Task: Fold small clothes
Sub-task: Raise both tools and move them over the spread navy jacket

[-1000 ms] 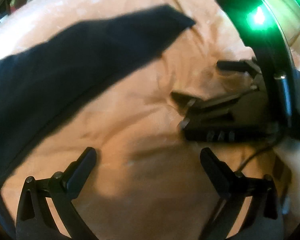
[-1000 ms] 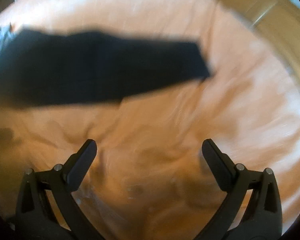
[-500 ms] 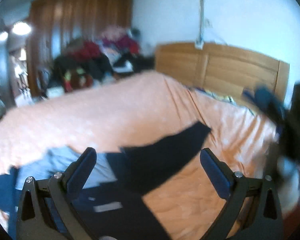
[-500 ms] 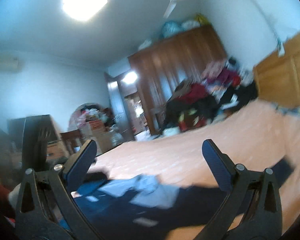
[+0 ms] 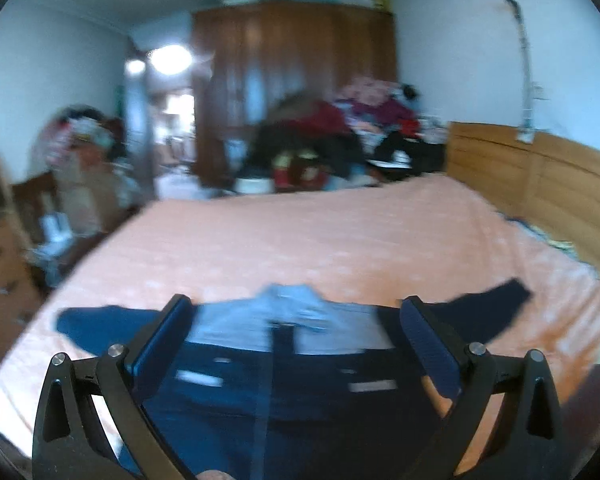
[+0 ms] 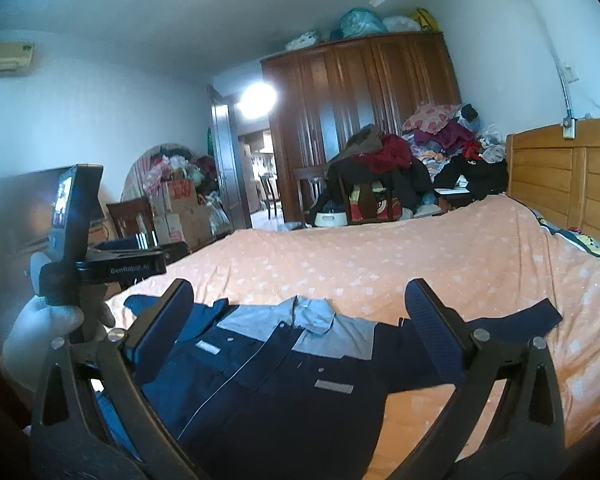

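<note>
A small navy jacket [image 6: 280, 384] with a grey yoke and collar lies flat, front up, on the orange bedsheet [image 6: 380, 256]. Its right sleeve [image 6: 516, 320] stretches out sideways. My right gripper [image 6: 300, 320] hovers open above the jacket's chest with nothing between its fingers. The left wrist view is blurred and shows the same jacket [image 5: 284, 384], collar away from me, with both sleeves spread. My left gripper [image 5: 300, 340] is open over it and holds nothing. At the left edge of the right wrist view, a white-gloved hand [image 6: 40, 332] grips the left tool's handle.
A wooden headboard [image 6: 560, 172] bounds the bed on the right. Beyond the far edge stand a dark wardrobe [image 6: 360, 112], a heap of clothes [image 6: 428, 148] on chairs, and stacked boxes [image 6: 176, 208]. Bare orange sheet lies past the collar and right of the jacket.
Both cameras have tipped up from a close downward look at the sheet and a dark sleeve to a level view across the bed. The whole jacket now lies below both open grippers.
</note>
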`<state>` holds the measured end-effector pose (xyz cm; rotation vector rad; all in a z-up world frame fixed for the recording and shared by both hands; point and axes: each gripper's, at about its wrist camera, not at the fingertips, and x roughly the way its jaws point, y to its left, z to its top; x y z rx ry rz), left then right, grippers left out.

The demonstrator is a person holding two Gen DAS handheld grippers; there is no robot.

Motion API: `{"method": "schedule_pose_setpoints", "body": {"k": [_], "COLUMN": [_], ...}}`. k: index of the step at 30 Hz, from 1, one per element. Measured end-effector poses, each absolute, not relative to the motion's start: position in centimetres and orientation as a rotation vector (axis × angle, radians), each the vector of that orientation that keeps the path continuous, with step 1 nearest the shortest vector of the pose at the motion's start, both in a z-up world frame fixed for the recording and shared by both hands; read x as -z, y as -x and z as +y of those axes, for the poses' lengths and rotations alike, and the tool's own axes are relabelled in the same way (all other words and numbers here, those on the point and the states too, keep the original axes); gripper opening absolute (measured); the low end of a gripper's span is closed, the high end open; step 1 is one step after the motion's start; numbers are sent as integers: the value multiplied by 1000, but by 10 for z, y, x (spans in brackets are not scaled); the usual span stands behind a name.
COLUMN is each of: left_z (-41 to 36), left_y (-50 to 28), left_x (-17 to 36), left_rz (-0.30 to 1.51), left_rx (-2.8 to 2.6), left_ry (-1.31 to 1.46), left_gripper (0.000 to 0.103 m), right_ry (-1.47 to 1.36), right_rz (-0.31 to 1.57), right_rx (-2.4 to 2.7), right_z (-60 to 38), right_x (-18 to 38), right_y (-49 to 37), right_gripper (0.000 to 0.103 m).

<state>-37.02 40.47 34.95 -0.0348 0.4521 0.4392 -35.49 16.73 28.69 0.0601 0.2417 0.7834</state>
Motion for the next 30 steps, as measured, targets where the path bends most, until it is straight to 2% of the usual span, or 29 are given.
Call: {"method": "schedule_pose_setpoints", "body": {"k": [11,30], "left_z": [475,483], "left_y": [412,420], "left_x": [-341,-335], "left_rz": [499,517], "left_rx": [-555,-537], "left_ry": [95,133], "left_gripper": [103,103], "right_ry": [93,186], "right_rz": [274,298], "right_rx": [-812,-818], "right_z": [219,239], "right_x": [-288,-263], "right_y": [378,385], "right_gripper": [103,103]}}
